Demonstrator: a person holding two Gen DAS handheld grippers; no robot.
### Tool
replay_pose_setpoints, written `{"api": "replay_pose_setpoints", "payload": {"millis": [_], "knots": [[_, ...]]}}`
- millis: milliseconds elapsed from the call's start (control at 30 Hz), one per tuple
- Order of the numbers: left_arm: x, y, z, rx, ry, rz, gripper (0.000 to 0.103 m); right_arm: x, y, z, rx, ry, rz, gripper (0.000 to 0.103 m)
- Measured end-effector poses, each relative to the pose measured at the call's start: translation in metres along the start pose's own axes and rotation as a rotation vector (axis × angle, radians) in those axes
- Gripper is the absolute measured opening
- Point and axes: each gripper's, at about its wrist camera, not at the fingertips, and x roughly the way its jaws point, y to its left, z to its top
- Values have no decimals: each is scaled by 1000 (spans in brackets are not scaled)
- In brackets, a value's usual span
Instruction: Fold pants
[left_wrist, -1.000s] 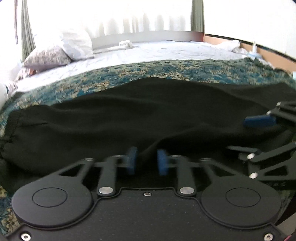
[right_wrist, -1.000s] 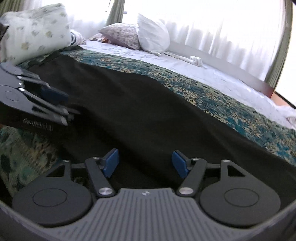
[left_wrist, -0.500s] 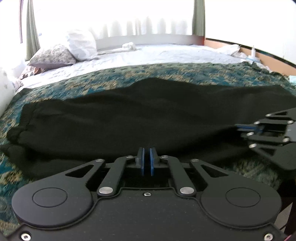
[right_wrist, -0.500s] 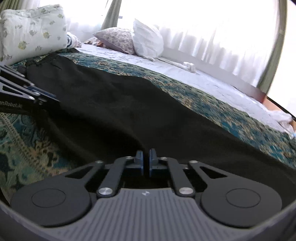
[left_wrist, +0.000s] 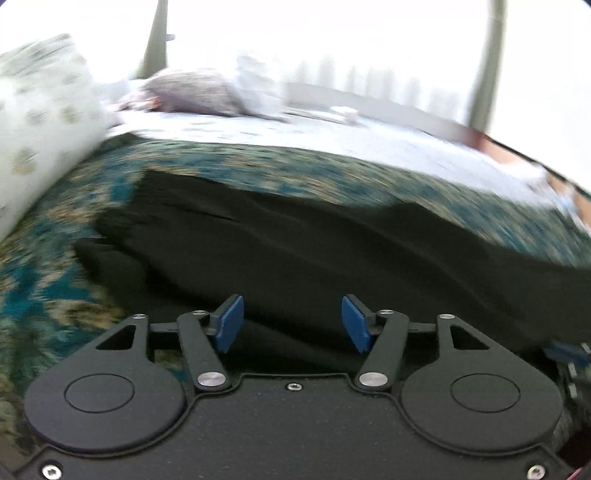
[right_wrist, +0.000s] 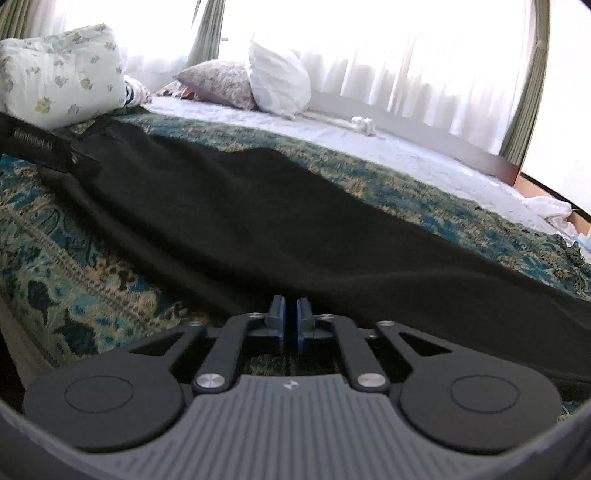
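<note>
Black pants (left_wrist: 332, 254) lie stretched lengthwise across the teal patterned bedspread (left_wrist: 48, 266); they also show in the right wrist view (right_wrist: 258, 221). My left gripper (left_wrist: 291, 325) is open, its blue pads apart just above the near edge of the pants. My right gripper (right_wrist: 290, 319) is shut at the near hem of the pants; the cloth reaches the pads, but whether it is pinched between them is hidden. The left gripper's body (right_wrist: 40, 147) shows at the far left of the right wrist view.
A floral pillow (right_wrist: 62, 74) sits at the left end of the bed. More pillows (right_wrist: 258, 81) lie by the curtained window. White sheet (right_wrist: 388, 147) covers the far half of the bed. The left wrist view is motion-blurred.
My left gripper has opened from shut and swung left toward the waistband end. My right gripper stays shut at the near edge of the pants.
</note>
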Motion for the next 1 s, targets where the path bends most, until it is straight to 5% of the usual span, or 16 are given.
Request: {"api": "replay_pose_setpoints", "payload": {"millis": [167,367,400,433,467,500,900,1000], "knots": [[23,48,20,-174,-7,118,76,11,29,13,-138,-30,29,68],[63,92,35,-335,8,164,81,34,61,31,-217,-43,61,68],[68,94,36,-344,-1,167,78,37,63,34,-218,-42,76,69],[71,95,38,-349,-11,188,60,40,66,38,-222,-39,97,69],[72,94,41,-341,-13,230,22,43,67,41,-229,-37,112,69],[73,93,45,-322,-8,268,10,45,68,41,-236,-38,119,70],[31,87,81,-303,-132,229,6,69,73,61,-188,-19,241,82],[23,82,88,-274,-142,226,6,71,68,61,-144,-14,219,68]]}}
